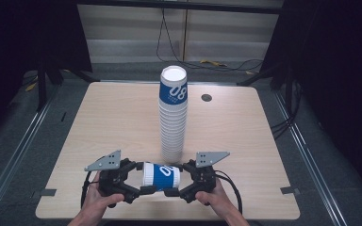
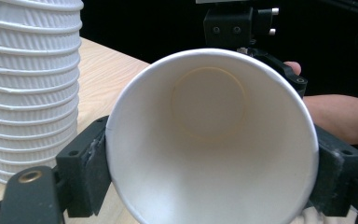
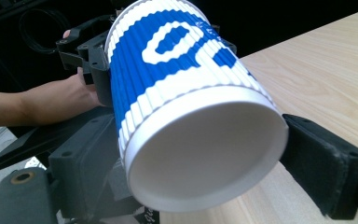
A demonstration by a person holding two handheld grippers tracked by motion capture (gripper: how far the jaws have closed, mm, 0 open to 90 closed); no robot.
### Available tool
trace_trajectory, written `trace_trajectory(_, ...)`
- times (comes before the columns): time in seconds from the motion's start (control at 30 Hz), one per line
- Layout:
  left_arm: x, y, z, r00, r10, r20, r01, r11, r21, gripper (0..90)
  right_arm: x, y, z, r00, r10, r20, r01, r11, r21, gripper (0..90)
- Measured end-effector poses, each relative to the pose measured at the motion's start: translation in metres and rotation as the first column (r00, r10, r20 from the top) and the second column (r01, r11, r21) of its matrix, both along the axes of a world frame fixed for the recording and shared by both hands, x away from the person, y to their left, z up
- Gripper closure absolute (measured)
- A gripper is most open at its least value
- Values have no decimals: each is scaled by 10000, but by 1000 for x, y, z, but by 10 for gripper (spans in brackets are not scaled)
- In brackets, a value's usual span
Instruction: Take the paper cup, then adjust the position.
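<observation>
Blue-and-white cup (image 1: pixel 161 176) lying sideways along the surface's (image 1: pixel 113 117) near edge, mouth toward my left hand-held gripper (image 1: pixel 141 178) clamping its rim, base between my right hand-held gripper's (image 1: pixel 178 178) spread jaws, unpressed.

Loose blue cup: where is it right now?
High view: the loose blue cup lies sideways between the left gripper and right gripper, near the table's front edge, just in front of the cup stack.

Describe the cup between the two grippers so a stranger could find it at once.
On the wooden table, look at the near edge, in front of the tall stack of cups. The single cup there lies sideways between two grippers, while all the other cups stand nested upright.
</observation>
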State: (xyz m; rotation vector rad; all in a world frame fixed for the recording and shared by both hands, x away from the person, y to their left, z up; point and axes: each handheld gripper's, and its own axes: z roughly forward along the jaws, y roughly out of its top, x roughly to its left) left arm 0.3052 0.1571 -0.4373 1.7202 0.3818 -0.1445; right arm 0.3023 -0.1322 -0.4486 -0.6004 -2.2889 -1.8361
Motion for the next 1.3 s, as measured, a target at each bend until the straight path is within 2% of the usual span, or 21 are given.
trace_trajectory(0.1,1,3,0,10000,61,-50,-61,10000,-4,164,1,0,0,10000,-23,22,23,9999,-115,137)
trace_trajectory(0.27,2,8,2,9997,249,-21,-249,9997,27,164,0,-2,0,9999,-146,44,149,9978,-640,139)
trace_trajectory(0.4,1,12,4,9981,570,224,-581,9970,507,164,-1,-7,2,9989,-363,280,388,9945,-970,141)
trace_trajectory(0.53,1,12,4,9961,827,292,-846,9939,713,164,-4,-13,2,9967,-693,433,748,9872,-1412,143)
trace_trajectory(0.57,2,13,3,9952,914,339,-938,9926,770,163,-5,-18,1,9935,-993,550,1071,9807,-1636,141)
trace_trajectory(0.67,3,15,4,9911,1247,467,-1288,9866,1002,163,-5,-22,-1,9910,-1230,534,1303,9769,-1695,141)
trace_trajectory(0.77,4,18,6,9887,1380,581,-1441,9825,1182,163,-6,-28,0,9882,-1410,597,1502,9683,-1994,143)
trace_trajectory(0.9,7,21,11,9843,1585,776,-1701,9692,1782,164,-9,-41,0,9838,-1693,590,1779,9627,-2039,143)
trace_trajectory(1.0,9,24,14,9823,1701,783,-1821,9653,1872,164,-11,-51,-2,9792,-1954,539,2025,9564,-2106,146)
trace_trajectory(1.1,11,27,15,9784,1846,934,-2013,9535,2241,164,-13,-58,-3,9752,-2149,533,2214,9504,-2185,146)
trace_trajectory(1.13,12,28,15,9789,1813,948,-1990,9512,2359,163,-13,-63,-4,9735,-2266,302,2279,9518,-2051,150)
trace_trajectory(1.17,13,29,14,9777,1839,1018,-2041,9463,2505,163,-13,-63,-4,9735,-2266,302,2279,9518,-2051,150)
trace_trajectory(1.2,15,30,13,9757,1945,1014,-2149,9400,2648,163,-13,-66,-5,9699,-2410,358,2429,9458,-2153,151)
trace_trajectory(1.23,16,31,12,9752,2011,923,-2189,9375,2705,163,-13,-67,-5,9683,-2472,355,2489,9443,-2153,151)
trace_trajectory(1.3,20,34,9,9729,2136,883,-2304,9262,2983,164,-13,-69,-6,9661,-2552,382,2573,9409,-2202,150)
